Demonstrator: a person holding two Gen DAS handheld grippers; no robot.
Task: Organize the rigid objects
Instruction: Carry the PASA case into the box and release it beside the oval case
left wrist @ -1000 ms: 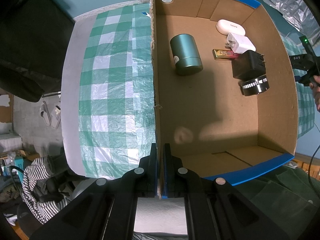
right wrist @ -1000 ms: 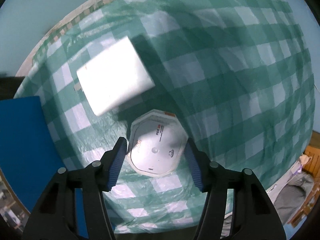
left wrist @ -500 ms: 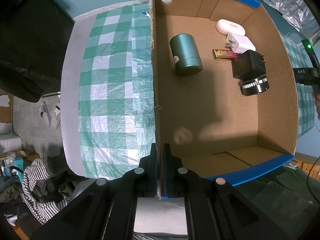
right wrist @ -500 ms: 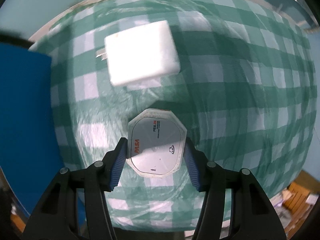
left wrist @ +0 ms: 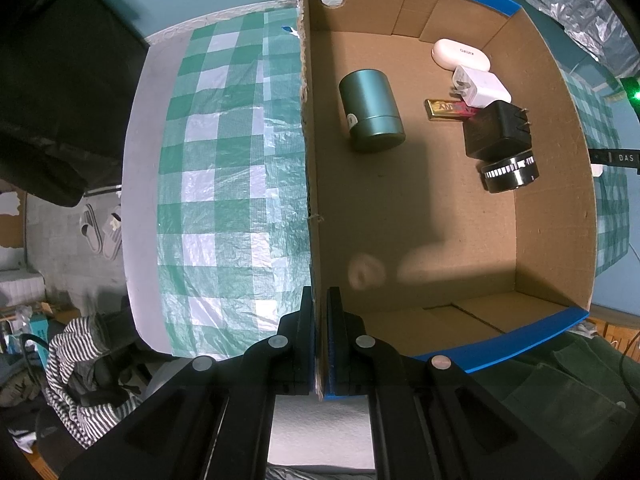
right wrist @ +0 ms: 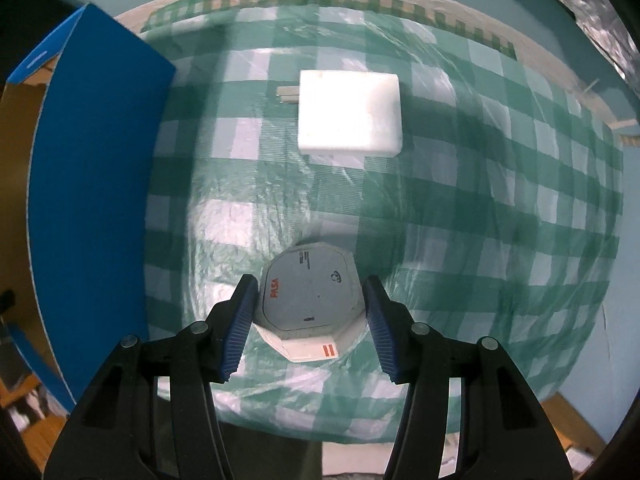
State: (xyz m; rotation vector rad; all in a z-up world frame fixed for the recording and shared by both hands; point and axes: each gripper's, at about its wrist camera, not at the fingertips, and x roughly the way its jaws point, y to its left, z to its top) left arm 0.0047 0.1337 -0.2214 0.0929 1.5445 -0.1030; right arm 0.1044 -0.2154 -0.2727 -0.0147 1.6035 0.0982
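Note:
My left gripper [left wrist: 320,344] is shut on the near left wall of the cardboard box [left wrist: 316,184]. Inside lie a green tin [left wrist: 370,110], a white case [left wrist: 460,54], a white charger [left wrist: 480,86], a gold bar [left wrist: 446,109], a black adapter [left wrist: 498,130] and a black lens ring [left wrist: 508,172]. My right gripper [right wrist: 306,316] holds a white octagonal box [right wrist: 310,296] between its pads, lifted a little above the checked cloth. A white square charger [right wrist: 350,114] lies on the cloth beyond it. The box's blue outer wall [right wrist: 92,184] stands at the left.
The green checked cloth [right wrist: 480,220] covers the table; its edge runs along the far and right sides. Crinkled silver foil [right wrist: 592,12] lies at the far right. Beyond the left table edge are slippers [left wrist: 100,232] and striped clothing [left wrist: 76,356] on the floor.
The right gripper has swung round with the octagonal box: the white charger has shifted from upper left to upper centre, and the blue box wall shows more. The left gripper has not moved.

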